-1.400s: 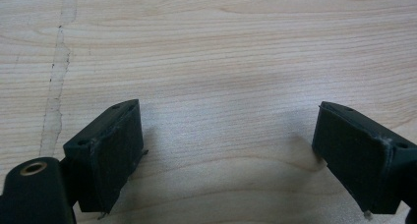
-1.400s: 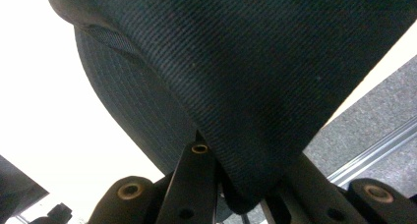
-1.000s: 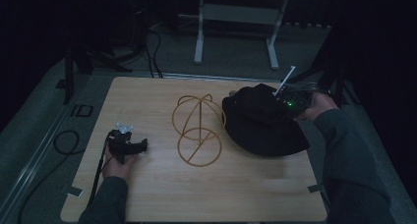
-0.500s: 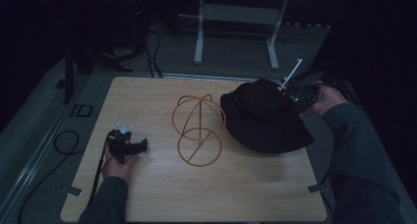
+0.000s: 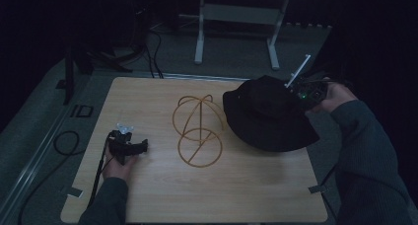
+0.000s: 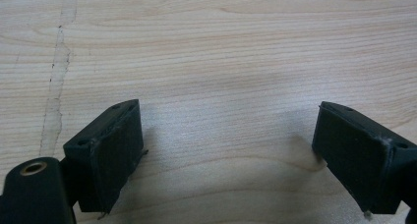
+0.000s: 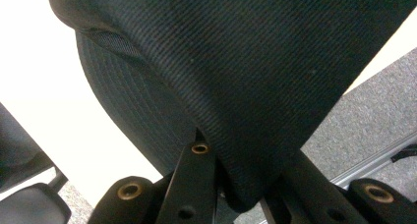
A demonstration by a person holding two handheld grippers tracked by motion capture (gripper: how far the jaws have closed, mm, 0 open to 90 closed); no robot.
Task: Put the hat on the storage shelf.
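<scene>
High view: a pale wooden table (image 5: 162,200) stands in a dim room. The left gripper (image 5: 129,147) rests on the table's near-left part, held by the person's left hand (image 5: 117,165). In the left gripper view its jaws are spread wide apart over bare wood grain (image 6: 216,62), with nothing between them.

At the table's centre stands a wire frame (image 5: 198,130) of thin golden hoops, its lowest ring flat on the wood and arched hoops rising behind it.

Just right of the frame, a black brimmed hat (image 5: 268,114) hangs over the table's far-right part. Its right edge is taken up by the right gripper (image 5: 306,93), gripped by the right hand (image 5: 335,95) beyond the table's right edge. In the right gripper view the jaws are pressed onto a fold of the hat's black fabric (image 7: 236,76), pinching the brim; the dark lighting leaves it unclear, perhaps, whether the hat's far side touches the tabletop.

A white stand (image 5: 236,18) occupies the floor behind the table.
</scene>
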